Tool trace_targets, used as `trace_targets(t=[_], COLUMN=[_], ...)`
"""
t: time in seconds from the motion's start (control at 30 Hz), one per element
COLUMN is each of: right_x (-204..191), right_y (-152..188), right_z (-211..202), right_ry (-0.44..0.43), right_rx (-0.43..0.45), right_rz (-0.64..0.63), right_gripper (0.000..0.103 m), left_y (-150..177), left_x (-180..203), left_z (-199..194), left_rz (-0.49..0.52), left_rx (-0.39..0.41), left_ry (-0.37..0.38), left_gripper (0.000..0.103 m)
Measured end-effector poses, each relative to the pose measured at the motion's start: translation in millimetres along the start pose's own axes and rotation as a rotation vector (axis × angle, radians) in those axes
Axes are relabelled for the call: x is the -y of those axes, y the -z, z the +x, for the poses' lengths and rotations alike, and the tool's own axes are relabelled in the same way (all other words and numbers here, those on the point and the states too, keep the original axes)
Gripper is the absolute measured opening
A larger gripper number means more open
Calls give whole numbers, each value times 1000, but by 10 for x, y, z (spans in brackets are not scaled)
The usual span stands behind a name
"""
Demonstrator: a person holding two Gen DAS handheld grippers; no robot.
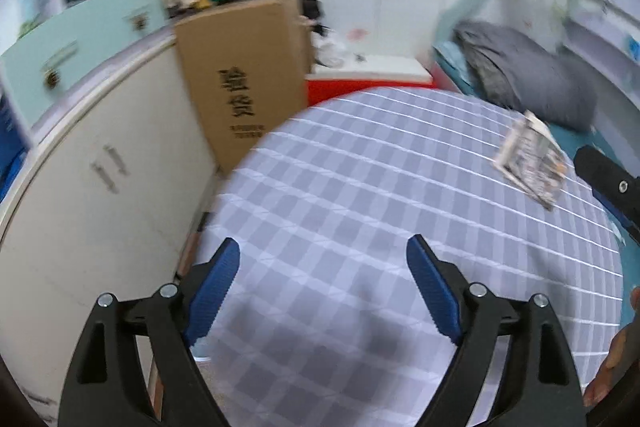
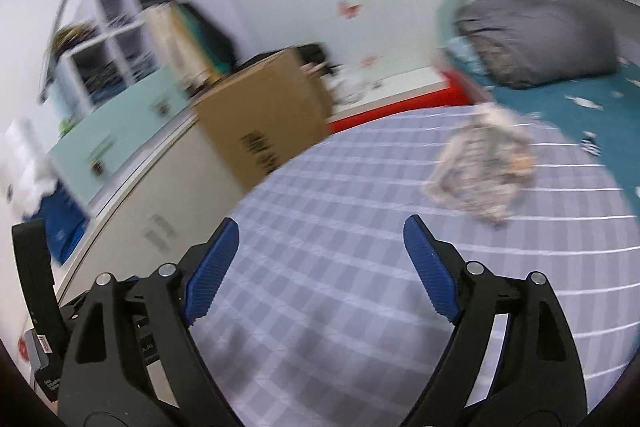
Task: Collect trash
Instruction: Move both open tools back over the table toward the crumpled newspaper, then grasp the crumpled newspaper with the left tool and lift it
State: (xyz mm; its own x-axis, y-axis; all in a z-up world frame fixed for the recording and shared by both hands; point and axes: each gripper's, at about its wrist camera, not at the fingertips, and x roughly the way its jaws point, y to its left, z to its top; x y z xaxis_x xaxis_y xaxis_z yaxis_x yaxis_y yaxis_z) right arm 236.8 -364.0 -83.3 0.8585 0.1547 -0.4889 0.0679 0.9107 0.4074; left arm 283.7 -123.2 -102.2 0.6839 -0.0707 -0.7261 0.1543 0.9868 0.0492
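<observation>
A crumpled printed wrapper (image 1: pixel 530 159) lies on the grey-and-white checked bedspread (image 1: pixel 360 207), far right in the left wrist view. In the right wrist view the wrapper (image 2: pixel 482 167) lies ahead and to the right of my right gripper. My left gripper (image 1: pixel 322 287) is open and empty over the bedspread. My right gripper (image 2: pixel 320 267) is open and empty above the bedspread (image 2: pixel 340 267). Part of the right gripper's finger (image 1: pixel 608 175) shows at the right edge of the left wrist view, beside the wrapper.
A brown cardboard box (image 1: pixel 240 79) stands between the bed and a white cabinet (image 1: pixel 100 187). A red and white bedside unit (image 1: pixel 368 79) is behind it. A grey pillow (image 1: pixel 528 75) lies on a teal sheet (image 2: pixel 580 115). White shelves (image 2: pixel 116 39) stand at the left.
</observation>
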Motion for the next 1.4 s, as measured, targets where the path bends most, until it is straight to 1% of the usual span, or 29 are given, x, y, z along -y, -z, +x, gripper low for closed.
trace_targets(t=[0.03, 0.17, 0.27, 0.4, 0.47, 0.63, 0.67, 0.73, 0.77, 0.87, 0.93, 1.0, 1.03, 1.1, 1.13, 1.17, 1.2, 1.23, 1.27, 1.4], right_x=[177, 916, 1334, 1791, 1962, 2142, 2173, 2244, 2293, 2342, 2366, 2379, 2391, 2415, 2407, 2396, 2382, 2372, 2345, 2243], right_y=[-35, -176, -240, -256, -265, -298, -302, -308, -314, -327, -336, -348, -350, -356, -353, -354, -363, -366, -368, -399], right_z=[-34, -162, -135, -42, 18, 139, 169, 214, 244, 279, 308, 323, 329, 347, 346, 350, 356, 363, 363, 352], right_ry=[21, 75, 85, 108, 105, 76, 72, 95, 78, 82, 78, 77, 78, 75, 72, 69, 66, 62, 60, 45], right_rx=[7, 41, 16, -8, -13, -8, -9, -12, -13, -13, -15, -15, -13, -11, -11, -15, -19, -24, -25, -27], right_rz=[24, 146, 201, 266, 298, 340, 347, 366, 380, 380, 386, 391, 393, 396, 398, 396, 392, 386, 381, 363], right_gripper=[83, 83, 83, 83, 83, 83, 83, 84, 84, 84, 85, 85, 85, 85, 85, 85, 85, 85, 86, 86], left_y=[-36, -137, -204, -262, -286, -347, -343, -380, -401, -438, -467, -484, -489, -501, -506, -501, -507, -512, -526, -609], left_x=[213, 882, 1434, 2027, 2285, 2652, 2693, 2769, 2792, 2853, 2896, 2915, 2919, 2920, 2910, 2905, 2876, 2849, 2815, 2560], left_z=[33, 178, 321, 488, 612, 894, 913, 1002, 1037, 1133, 1179, 1190, 1195, 1209, 1208, 1207, 1198, 1191, 1179, 998], left_rz=[29, 130, 186, 272, 323, 394, 406, 414, 415, 429, 438, 445, 447, 443, 437, 436, 431, 423, 409, 345], left_rx=[0, -9, -27, -13, -13, -23, -20, -17, -21, -20, -5, 4, 7, -2, -9, -10, -8, -6, -8, 31], left_ry=[19, 48, 92, 96, 75, 35, 26, -1, -10, -28, -29, -20, -8, 21, 30, 28, 25, 27, 35, 63], left_gripper=[84, 84, 84, 84, 84, 84, 84, 84, 84, 84, 84, 79, 74, 59, 50, 42, 36, 27, 22, 16])
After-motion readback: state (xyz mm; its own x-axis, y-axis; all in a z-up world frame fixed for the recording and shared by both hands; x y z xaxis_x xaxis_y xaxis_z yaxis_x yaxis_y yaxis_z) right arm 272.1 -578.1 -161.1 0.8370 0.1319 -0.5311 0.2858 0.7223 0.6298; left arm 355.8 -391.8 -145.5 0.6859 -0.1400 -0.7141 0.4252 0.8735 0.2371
